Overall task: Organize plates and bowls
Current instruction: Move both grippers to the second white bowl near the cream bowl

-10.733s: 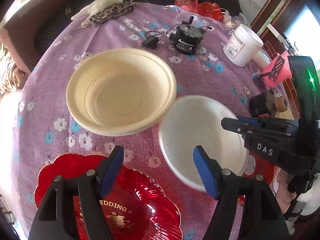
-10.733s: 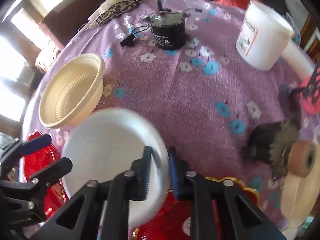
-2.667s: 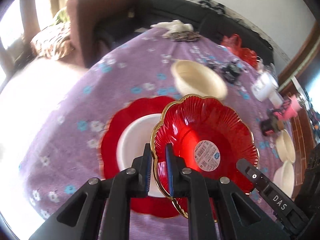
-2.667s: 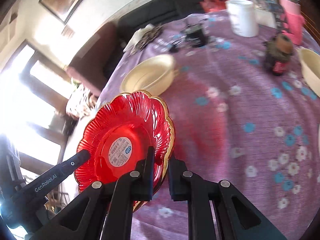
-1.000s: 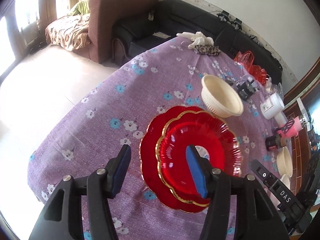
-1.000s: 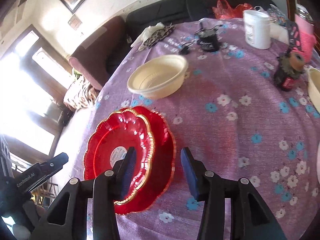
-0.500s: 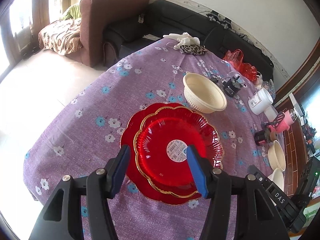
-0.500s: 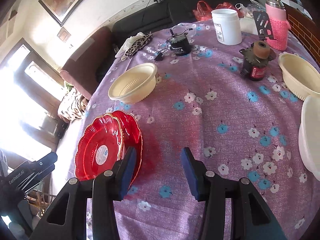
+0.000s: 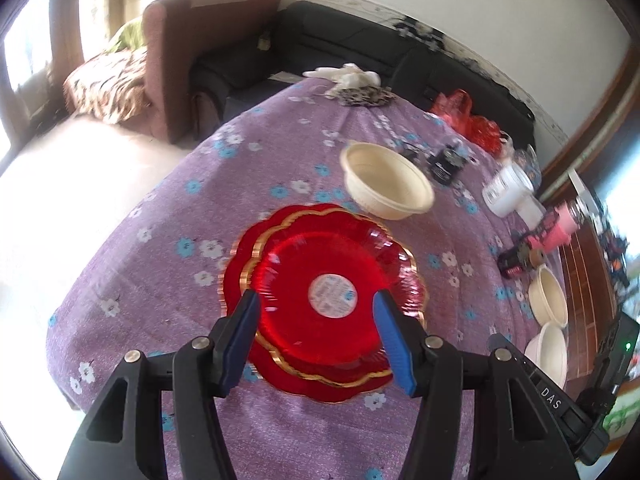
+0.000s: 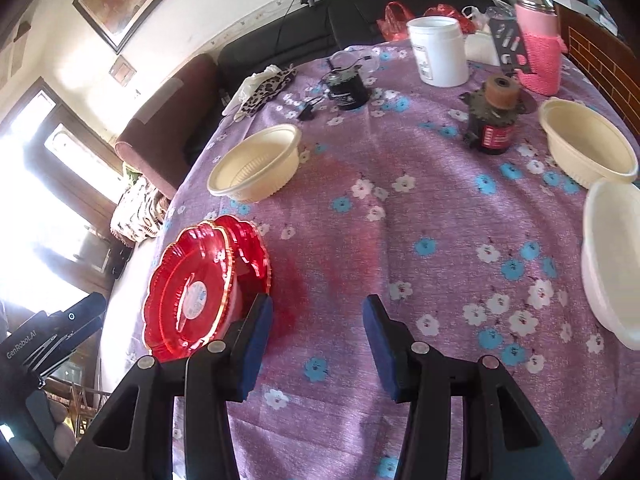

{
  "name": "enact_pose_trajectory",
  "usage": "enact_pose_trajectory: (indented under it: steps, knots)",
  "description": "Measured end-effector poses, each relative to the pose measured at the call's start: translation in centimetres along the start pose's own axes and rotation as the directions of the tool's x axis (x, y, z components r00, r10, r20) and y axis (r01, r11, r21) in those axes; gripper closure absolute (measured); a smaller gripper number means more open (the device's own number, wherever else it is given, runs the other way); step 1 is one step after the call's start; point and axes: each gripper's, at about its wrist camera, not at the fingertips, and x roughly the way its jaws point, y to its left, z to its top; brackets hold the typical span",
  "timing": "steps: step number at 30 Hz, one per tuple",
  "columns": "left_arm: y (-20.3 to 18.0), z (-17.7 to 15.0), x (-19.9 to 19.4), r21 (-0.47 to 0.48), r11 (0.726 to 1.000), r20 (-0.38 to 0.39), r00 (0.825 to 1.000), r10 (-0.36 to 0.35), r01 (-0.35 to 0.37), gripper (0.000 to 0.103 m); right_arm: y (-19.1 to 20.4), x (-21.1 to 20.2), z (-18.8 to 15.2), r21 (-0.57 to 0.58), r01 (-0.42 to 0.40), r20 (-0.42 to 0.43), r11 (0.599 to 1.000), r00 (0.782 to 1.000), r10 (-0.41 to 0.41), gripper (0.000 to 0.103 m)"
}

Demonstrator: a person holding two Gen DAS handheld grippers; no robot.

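Two red scalloped plates (image 9: 320, 292) lie stacked on the purple flowered tablecloth, the upper one upside down with a round label; they also show in the right wrist view (image 10: 200, 288). My left gripper (image 9: 318, 342) is open and empty above their near edge. My right gripper (image 10: 318, 336) is open and empty, to the right of the plates. A cream bowl (image 9: 386, 186) stands beyond the plates, also in the right wrist view (image 10: 256, 162). A second cream bowl (image 10: 586, 150) and a white bowl (image 10: 612, 256) stand at the right.
A black motor (image 10: 346, 88), a white jar (image 10: 440, 50), a pink flask (image 10: 538, 32) and a dark can (image 10: 494, 120) stand at the far side. A cloth (image 10: 266, 84) lies at the back edge. A sofa (image 9: 208, 64) is beyond the table.
Both grippers let go of the upside-down red plate on the lower red plate and opened. Both have since drawn back; the left view has shifted a little closer and lower.
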Motion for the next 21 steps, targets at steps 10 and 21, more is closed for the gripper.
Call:
enact_pose_trajectory:
  steps: [10, 21]
  knots:
    - [-10.5, -2.7, 3.6, 0.201, 0.968, -0.136, 0.983, -0.126, 0.152, 0.046, -9.0, -6.3, -1.1, 0.132, 0.136, 0.079, 0.982, 0.986, -0.147, 0.052]
    - [-23.0, -6.4, 7.1, 0.360, 0.896, -0.258, 0.951, -0.172, 0.260, 0.046, -21.9, -15.1, -1.9, 0.372, 0.260, 0.146, 0.891, 0.932, -0.333, 0.050]
